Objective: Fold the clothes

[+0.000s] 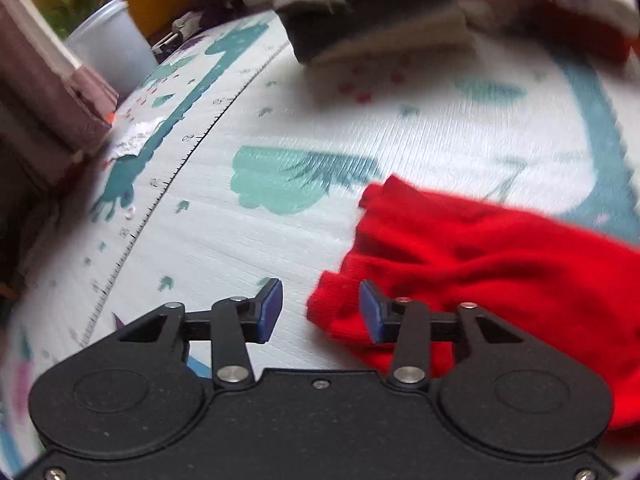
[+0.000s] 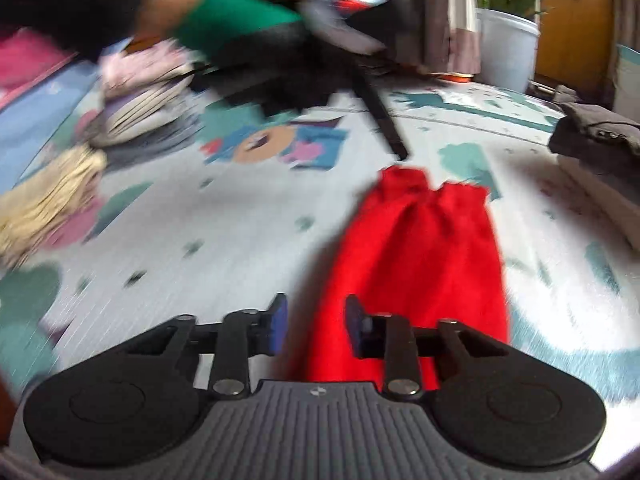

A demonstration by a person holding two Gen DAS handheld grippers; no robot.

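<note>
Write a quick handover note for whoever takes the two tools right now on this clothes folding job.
Left tool: jaws apart, nothing pressed; an edge of the red garment lies between and under the pads.
Right tool: jaws apart, red cloth between them, not clearly pinched.
The red garment lies bunched on the printed play mat, not yet folded flat.
Folded pile of dark and beige clothes sits at the mat's far side; loose unfolded clothes wait at the other edge.
Left to do: spread and fold the red piece, stack it, then take on the loose heap.
</note>
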